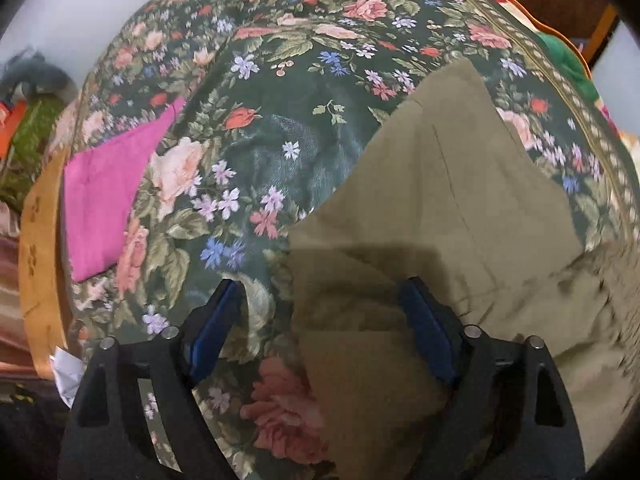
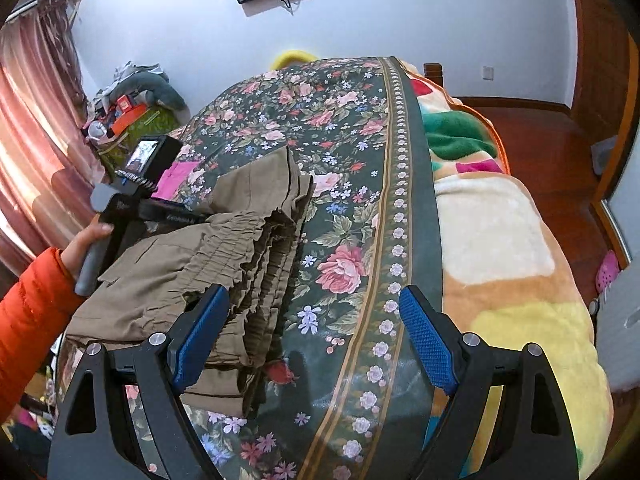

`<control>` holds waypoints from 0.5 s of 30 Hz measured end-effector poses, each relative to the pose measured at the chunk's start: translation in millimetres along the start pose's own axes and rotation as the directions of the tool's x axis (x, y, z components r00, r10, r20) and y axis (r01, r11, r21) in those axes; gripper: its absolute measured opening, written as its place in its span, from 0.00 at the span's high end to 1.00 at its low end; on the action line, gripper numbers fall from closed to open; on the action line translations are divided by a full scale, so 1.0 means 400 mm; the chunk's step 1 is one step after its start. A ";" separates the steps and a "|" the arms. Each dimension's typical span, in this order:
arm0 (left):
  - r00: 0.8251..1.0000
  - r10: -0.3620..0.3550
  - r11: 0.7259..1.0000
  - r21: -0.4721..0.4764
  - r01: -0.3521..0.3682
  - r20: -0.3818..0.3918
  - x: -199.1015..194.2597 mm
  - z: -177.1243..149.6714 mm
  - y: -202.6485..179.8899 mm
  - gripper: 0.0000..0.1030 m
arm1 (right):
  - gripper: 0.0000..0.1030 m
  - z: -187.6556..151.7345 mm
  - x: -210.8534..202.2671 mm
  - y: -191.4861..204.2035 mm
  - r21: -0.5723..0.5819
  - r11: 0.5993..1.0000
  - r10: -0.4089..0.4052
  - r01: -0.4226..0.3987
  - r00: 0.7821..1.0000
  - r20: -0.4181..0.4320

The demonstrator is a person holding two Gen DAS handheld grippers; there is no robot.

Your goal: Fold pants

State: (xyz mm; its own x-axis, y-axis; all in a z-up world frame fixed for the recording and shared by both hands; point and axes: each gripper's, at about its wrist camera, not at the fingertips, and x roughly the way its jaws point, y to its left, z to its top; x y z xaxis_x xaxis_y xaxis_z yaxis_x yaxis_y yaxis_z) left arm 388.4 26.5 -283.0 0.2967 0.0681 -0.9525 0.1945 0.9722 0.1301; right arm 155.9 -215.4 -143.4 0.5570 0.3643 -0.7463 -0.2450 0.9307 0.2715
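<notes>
Olive-brown pants (image 2: 192, 264) lie folded in a thick stack on a dark floral bedspread (image 2: 344, 152), gathered waistband facing right. In the left wrist view the pants (image 1: 460, 208) spread flat across the right half. My left gripper (image 1: 320, 308) is open, hovering over the pants' left edge, its right finger above the cloth and its left finger above the bedspread (image 1: 248, 128). My right gripper (image 2: 312, 320) is open and empty, its left finger by the waistband, its right finger over the bedspread's border. The left gripper's body (image 2: 132, 192) shows behind the pants, held by a hand.
A folded pink cloth (image 1: 108, 196) lies on the bed's left side near a wooden edge (image 1: 40, 248). A colourful fleece blanket (image 2: 500, 248) covers the bed's right side. Clutter (image 2: 132, 108) sits by the curtain; wooden floor (image 2: 560, 160) lies to the right.
</notes>
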 end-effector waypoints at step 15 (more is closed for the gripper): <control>0.998 0.001 0.999 -0.032 0.001 0.065 -0.176 -0.254 0.040 0.17 | 0.18 -0.016 -0.029 0.037 -0.004 0.998 0.059 -0.059 0.998 0.017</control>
State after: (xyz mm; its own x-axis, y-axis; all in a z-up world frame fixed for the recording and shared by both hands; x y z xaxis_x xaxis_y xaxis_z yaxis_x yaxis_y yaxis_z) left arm 275.6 59.9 -242.0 0.3575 0.0546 -0.9323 0.1649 0.9789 0.1206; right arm 140.8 -205.9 -134.6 0.5548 0.4188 -0.7189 -0.2800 0.9077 0.3126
